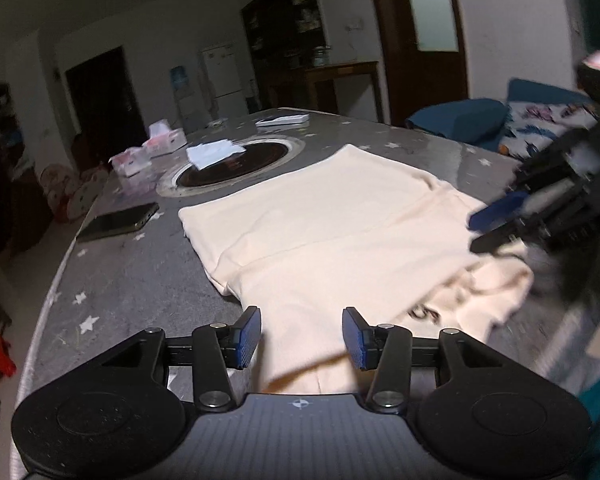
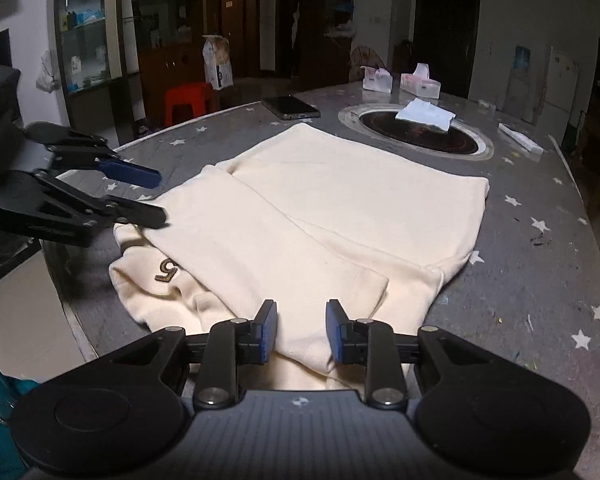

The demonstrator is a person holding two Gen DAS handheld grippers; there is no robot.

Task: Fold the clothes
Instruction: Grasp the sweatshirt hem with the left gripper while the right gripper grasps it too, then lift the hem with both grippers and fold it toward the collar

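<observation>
One cream garment (image 2: 320, 216) lies lengthwise toward the hotplate (image 2: 418, 132).

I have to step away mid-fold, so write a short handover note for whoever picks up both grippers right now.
Left gripper: open, jaws astride the near edge of the cream garment, not pinching it.
Right gripper: open, narrower gap, a fold of the same edge between the pads, no visible squeeze.
Garment: lies on the grey star-print table, partly folded, sides turned in, the corner with the dark logo rumpled.
Left to do: probably grip the near edge, fold it toward the round cooktop, then smooth.
</observation>
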